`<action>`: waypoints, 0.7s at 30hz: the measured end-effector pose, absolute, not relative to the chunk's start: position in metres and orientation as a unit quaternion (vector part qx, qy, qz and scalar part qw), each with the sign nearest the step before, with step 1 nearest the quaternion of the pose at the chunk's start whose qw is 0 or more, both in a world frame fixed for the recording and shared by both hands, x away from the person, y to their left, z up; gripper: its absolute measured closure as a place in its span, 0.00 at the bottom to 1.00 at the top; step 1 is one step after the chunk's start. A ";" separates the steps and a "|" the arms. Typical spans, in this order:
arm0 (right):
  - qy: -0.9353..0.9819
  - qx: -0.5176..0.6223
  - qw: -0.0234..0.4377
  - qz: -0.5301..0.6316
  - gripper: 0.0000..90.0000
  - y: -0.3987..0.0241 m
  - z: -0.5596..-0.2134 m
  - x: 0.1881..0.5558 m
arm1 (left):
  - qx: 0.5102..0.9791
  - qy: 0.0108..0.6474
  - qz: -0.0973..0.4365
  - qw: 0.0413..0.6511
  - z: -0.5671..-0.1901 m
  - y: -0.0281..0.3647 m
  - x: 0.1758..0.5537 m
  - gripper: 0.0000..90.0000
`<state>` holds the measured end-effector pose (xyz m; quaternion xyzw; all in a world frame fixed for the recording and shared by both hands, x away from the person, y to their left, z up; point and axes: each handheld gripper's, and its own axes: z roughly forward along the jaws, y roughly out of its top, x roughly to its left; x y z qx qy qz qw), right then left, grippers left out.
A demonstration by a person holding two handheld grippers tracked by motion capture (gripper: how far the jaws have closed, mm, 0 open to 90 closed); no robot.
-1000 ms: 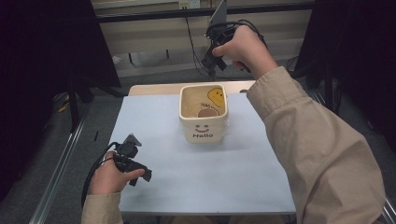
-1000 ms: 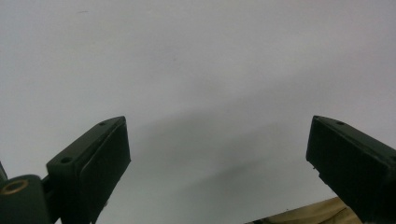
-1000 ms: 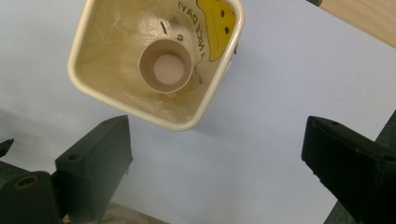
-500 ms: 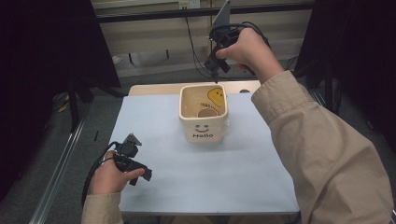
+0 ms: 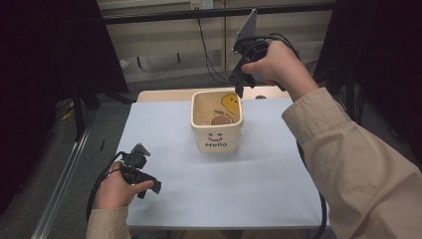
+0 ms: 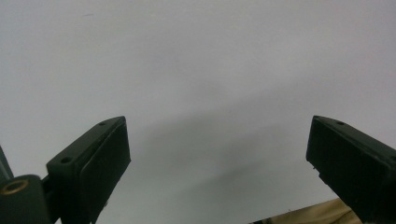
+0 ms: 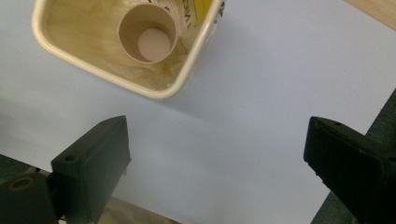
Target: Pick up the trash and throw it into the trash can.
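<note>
The left gripper (image 5: 142, 175) rests low on the pale blue table (image 5: 164, 129), fingers (image 6: 95, 158) wide apart and empty. At mid-table stands the cream square tub with a smiley and "Hello" (image 5: 217, 122); a brown cardboard tube (image 7: 147, 33) stands upright inside, probably light and easily crushed, best pinched across its wall. The right gripper (image 5: 239, 85) hovers above the far rim, its fingers (image 7: 93, 154) just opened further, nothing between. Room inside is tight.

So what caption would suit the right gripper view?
Open right gripper above the blue mat, beside a cream square container holding a cardboard tube.
</note>
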<state>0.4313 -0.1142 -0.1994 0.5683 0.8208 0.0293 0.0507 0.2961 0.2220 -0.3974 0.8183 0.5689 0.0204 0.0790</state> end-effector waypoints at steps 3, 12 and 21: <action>0.818 0.571 0.052 0.035 0.08 -0.121 -0.200 0.425 | 0.820 0.567 0.024 0.079 -0.397 0.222 0.296 0.07; 0.819 0.570 0.052 0.029 0.08 -0.151 -0.209 0.398 | 0.825 0.560 0.024 0.071 -0.397 0.219 0.296 0.07; 0.818 0.572 0.052 0.025 0.08 -0.178 -0.226 0.374 | 0.824 0.562 0.024 0.072 -0.397 0.216 0.296 0.07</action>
